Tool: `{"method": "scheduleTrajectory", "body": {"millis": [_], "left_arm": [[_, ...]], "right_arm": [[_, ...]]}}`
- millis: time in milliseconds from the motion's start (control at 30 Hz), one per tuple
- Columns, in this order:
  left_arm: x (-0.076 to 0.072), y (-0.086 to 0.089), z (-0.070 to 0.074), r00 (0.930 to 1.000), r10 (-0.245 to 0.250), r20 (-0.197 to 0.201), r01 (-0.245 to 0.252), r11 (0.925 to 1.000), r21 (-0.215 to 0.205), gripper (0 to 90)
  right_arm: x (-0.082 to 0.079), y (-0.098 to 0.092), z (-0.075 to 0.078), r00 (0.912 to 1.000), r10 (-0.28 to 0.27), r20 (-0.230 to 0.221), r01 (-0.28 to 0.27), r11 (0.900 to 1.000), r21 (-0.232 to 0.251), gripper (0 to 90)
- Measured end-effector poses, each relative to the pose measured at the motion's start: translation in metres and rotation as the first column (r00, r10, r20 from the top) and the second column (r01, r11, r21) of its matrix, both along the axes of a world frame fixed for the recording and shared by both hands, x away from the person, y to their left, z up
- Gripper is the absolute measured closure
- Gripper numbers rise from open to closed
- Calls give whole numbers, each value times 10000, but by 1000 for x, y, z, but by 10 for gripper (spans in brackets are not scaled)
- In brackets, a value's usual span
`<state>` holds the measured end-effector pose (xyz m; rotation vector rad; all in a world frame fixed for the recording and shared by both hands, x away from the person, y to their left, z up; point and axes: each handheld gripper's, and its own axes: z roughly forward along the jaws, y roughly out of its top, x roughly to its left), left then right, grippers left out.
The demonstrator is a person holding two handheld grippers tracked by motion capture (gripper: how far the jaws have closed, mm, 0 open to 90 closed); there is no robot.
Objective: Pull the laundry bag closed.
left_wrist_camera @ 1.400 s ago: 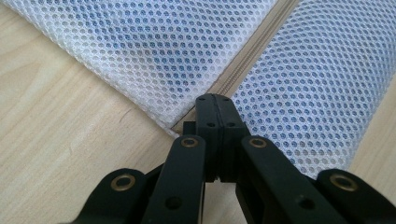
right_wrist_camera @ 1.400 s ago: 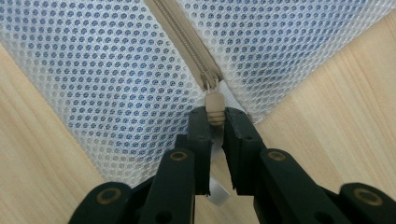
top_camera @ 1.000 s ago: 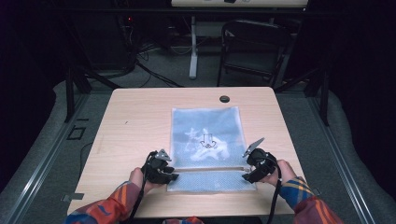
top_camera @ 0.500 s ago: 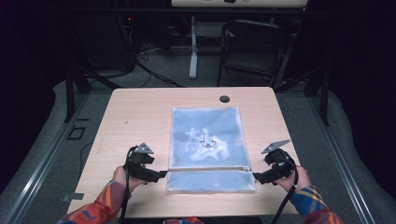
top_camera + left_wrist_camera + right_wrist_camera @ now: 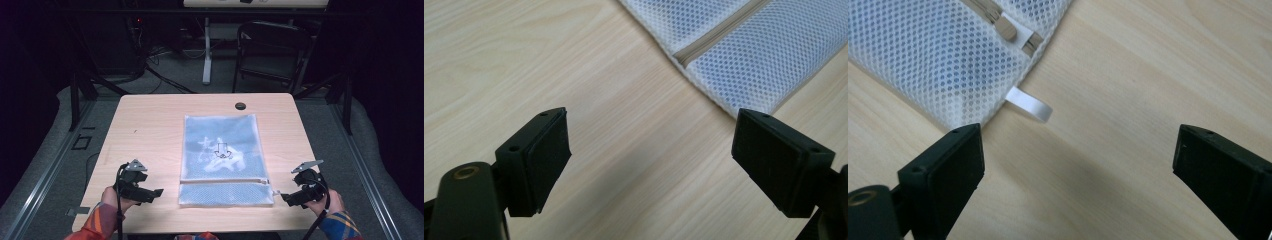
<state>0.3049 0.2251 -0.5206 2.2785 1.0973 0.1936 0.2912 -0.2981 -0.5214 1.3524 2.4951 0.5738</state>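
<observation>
A white mesh zip bag [image 5: 222, 160] with blue cloth inside lies flat at the middle of the wooden table [image 5: 150, 130]. My left gripper [image 5: 156, 193] hovers just off the bag's near left corner. Its jaws have just been opening and nothing is between them [image 5: 651, 155]; the bag's edge [image 5: 744, 55] lies beyond its right jaw. My right gripper [image 5: 285, 198] sits off the near right corner. It too has just been opening and is empty [image 5: 1078, 165]. The zipper pull [image 5: 1008, 30] and a white loop tab [image 5: 1030, 106] lie ahead of its left jaw.
A black round grommet [image 5: 240, 105] sits near the table's far edge. A dark chair [image 5: 272, 50] and cables stand on the floor beyond the table. Bare wood lies to both sides of the bag.
Both grippers let go of the bag's near corners, opened and drew outward, left to the left and right to the right. The bag stays flat on the table.
</observation>
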Motion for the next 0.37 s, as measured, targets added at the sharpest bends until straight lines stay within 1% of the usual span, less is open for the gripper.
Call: {"method": "scheduleTrajectory", "body": {"millis": [67, 100, 133, 167, 200, 233, 267, 367], "left_arm": [[-1, 7, -1, 9999, 143, -68, -142, 9999, 80, 153], [0, 8, -2, 9997, 220, -77, -219, 9997, 60, 153], [1, 9, -2, 9996, 275, -105, -275, 9996, 57, 153], [2, 10, -3, 9994, 309, -157, -308, 9995, 75, 152], [3, 10, -4, 9991, 375, -204, -374, 9993, 82, 152], [4, 10, -4, 9989, 377, -285, -373, 9992, 114, 152], [5, 10, -5, 9988, 353, -326, -346, 9992, 220, 151], [7, 9, -7, 9987, 341, -372, -327, 9988, 360, 149]], "right_arm": [[-3, -3, -2, 10000, -49, -37, 48, 10000, -22, 55], [-3, -4, -3, 9999, -80, -76, 80, 10000, 43, 54], [-4, -5, -4, 9999, -93, -80, 93, 9999, -71, 48], [-4, -6, -5, 9997, -163, -155, 164, 9999, 21, 45], [-4, -7, -6, 9997, -168, -180, 167, 9998, -80, 40], [-4, -7, -7, 9996, -141, -264, 141, 9999, 10, 35], [-3, -7, -8, 9996, -148, -228, 144, 9998, -170, 24], [-2, -7, -8, 9995, -79, -302, 75, 9999, -127, 10]]}}
